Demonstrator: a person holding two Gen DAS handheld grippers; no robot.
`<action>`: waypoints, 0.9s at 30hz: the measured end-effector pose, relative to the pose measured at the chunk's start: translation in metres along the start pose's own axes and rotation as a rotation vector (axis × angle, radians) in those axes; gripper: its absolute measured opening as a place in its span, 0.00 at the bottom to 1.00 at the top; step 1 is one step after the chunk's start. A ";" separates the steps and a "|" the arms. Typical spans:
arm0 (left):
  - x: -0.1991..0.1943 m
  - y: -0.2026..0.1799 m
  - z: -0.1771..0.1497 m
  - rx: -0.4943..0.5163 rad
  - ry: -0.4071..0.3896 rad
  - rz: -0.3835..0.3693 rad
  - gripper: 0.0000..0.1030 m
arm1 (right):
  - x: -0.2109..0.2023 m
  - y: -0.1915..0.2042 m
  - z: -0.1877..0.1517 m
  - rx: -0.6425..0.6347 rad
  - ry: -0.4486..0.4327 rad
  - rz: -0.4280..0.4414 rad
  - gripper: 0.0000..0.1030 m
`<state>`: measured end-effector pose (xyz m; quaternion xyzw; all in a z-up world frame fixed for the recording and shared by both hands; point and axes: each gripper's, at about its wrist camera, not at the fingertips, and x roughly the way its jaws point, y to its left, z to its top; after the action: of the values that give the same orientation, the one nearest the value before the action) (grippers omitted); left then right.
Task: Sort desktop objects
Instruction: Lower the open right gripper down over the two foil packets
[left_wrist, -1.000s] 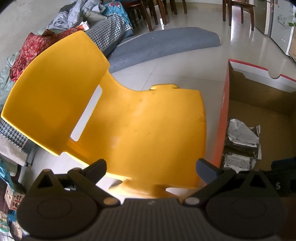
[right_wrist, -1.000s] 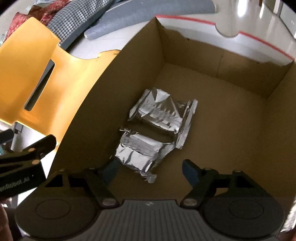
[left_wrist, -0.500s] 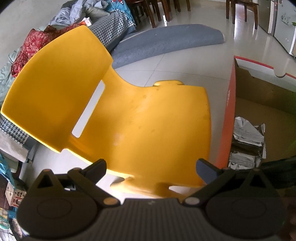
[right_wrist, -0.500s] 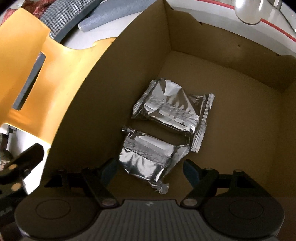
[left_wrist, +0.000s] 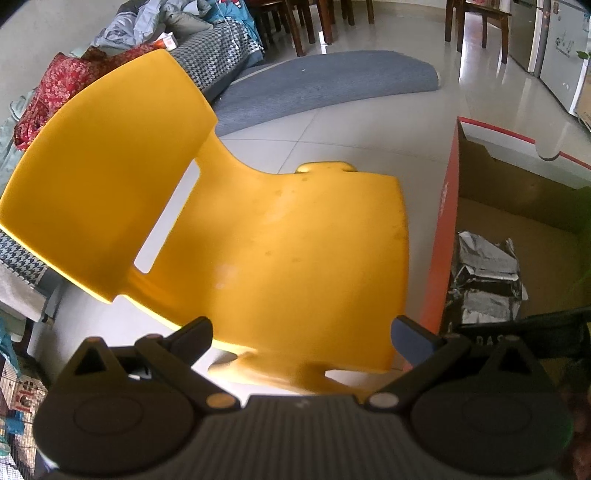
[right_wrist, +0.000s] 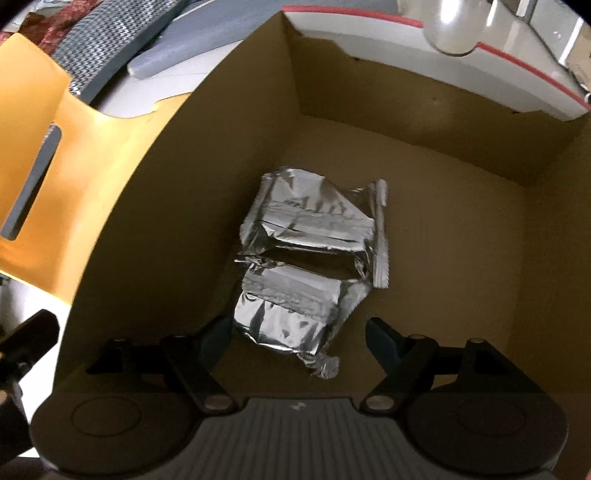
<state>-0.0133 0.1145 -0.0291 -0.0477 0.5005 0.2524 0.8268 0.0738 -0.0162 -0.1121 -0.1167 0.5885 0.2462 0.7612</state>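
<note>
An open brown cardboard box with an orange-red outer wall (right_wrist: 461, 192) sits on a pale tiled floor (left_wrist: 354, 122) and serves as the landmark here. On the bottom of the box, nearer its left wall than its right as the right wrist camera shows it, lie two crinkled silver foil packets, touching each other. The farther, larger silver foil packet (right_wrist: 314, 218) lies flat with a crimped seam along its right edge. The nearer, smaller silver foil packet (right_wrist: 288, 314) lies partly under the edge of the larger one.

The right gripper (right_wrist: 297, 336) hangs above the inside of the box, pointing steeply down. Its jaws stand apart at a middling width, one on each side of the nearer packet in the picture, with clear space between pads and foil. It holds nothing.

Just outside the left wall of the box stands a bright yellow moulded plastic chair (left_wrist: 258, 240), its seat bare. The left gripper (left_wrist: 301, 332) hovers over the front edge of that seat, jaws spread wide and empty.

Beyond the chair, farther from the box, a curved grey-blue rug (left_wrist: 332, 81) lies on the floor. Past the rug stand dark wooden chair legs (left_wrist: 306, 26), beside a heap of patterned fabric and clothing (left_wrist: 147, 48).
</note>
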 end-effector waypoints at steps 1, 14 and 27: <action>-0.001 0.000 0.000 -0.002 -0.001 -0.003 1.00 | -0.001 0.000 -0.001 -0.001 -0.003 -0.008 0.77; -0.004 -0.004 0.000 -0.023 0.006 -0.014 1.00 | -0.001 0.005 0.002 -0.003 0.003 0.044 0.83; -0.006 -0.005 -0.002 -0.041 0.029 -0.012 1.00 | 0.009 0.010 0.003 -0.025 -0.039 -0.022 0.84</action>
<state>-0.0147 0.1069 -0.0259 -0.0714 0.5067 0.2568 0.8199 0.0726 -0.0044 -0.1191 -0.1278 0.5693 0.2474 0.7735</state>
